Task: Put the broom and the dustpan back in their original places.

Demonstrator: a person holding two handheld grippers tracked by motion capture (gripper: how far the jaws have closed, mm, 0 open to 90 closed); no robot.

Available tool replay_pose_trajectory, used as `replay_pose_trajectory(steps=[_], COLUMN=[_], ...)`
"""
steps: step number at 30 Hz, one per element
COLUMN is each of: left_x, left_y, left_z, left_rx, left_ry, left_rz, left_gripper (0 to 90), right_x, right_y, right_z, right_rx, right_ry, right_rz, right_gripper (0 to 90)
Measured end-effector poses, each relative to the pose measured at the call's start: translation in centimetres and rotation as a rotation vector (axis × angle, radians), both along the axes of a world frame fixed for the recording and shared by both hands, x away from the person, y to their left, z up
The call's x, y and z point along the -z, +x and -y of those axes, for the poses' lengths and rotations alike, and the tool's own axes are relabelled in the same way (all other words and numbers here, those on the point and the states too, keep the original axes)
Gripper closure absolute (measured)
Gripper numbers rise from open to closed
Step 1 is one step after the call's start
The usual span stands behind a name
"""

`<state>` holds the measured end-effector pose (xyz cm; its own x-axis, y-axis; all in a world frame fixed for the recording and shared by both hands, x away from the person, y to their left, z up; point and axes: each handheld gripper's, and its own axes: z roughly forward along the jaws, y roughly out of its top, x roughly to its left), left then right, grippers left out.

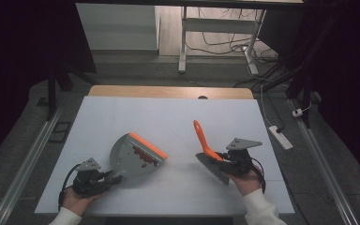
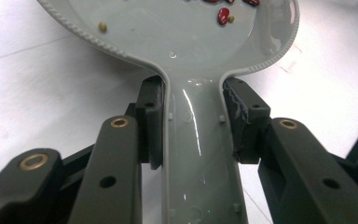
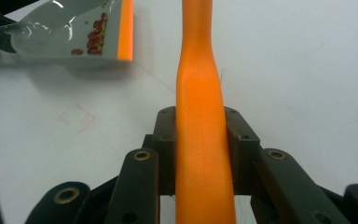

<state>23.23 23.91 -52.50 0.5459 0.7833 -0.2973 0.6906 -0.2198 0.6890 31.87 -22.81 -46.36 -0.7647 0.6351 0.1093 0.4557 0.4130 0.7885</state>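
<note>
The grey dustpan [image 1: 133,159] is held by its handle, clamped in the left gripper [image 1: 108,177], at the counter's [image 1: 168,117] left front; red beans [image 1: 145,157] lie in it. The orange-handled brush [image 1: 206,150] is clamped in the right gripper [image 1: 224,159], well apart to the right.

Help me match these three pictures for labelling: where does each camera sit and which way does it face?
High view: above the person's side, looking forward and down on the table; hands, sleeves, both hand-held grippers.
Left gripper view: on the left hand-held gripper, along its jaws clamping the grey dustpan.
Right gripper view: on the right hand-held gripper, along its jaws clamping the orange brush handle.
Shared: dustpan with red beans.
</note>
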Motion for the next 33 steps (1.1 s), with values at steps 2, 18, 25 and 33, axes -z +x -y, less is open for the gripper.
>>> replay_pose_trajectory(steps=[2, 18, 25, 33], left_x=[0.0, 0.6, 0.9, 1.2], left_y=[-0.1, -0.8, -1.3, -1.0], left_z=[-0.3, -1.7, -1.5, -1.0], left_rx=[-0.039, -0.258, -0.348, -0.398], left_ry=[-0.006, -0.008, 0.001, 0.026], left_rz=[-0.002, -0.041, -0.058, -0.074], left_gripper=[61.5, 61.5, 61.4, 61.4], right_x=[0.0, 0.7, 1.2, 1.9], right_y=[-0.5, -1.5, -1.4, -0.6], right_z=[0.4, 2.1, 2.2, 2.5], right_rx=[0.004, 0.028, 0.031, 0.067], right_ry=[-0.002, -0.006, 0.01, -0.011], right_rz=[-0.012, -0.069, -0.108, -0.165], right_gripper=[70.2, 70.2, 70.2, 70.2])
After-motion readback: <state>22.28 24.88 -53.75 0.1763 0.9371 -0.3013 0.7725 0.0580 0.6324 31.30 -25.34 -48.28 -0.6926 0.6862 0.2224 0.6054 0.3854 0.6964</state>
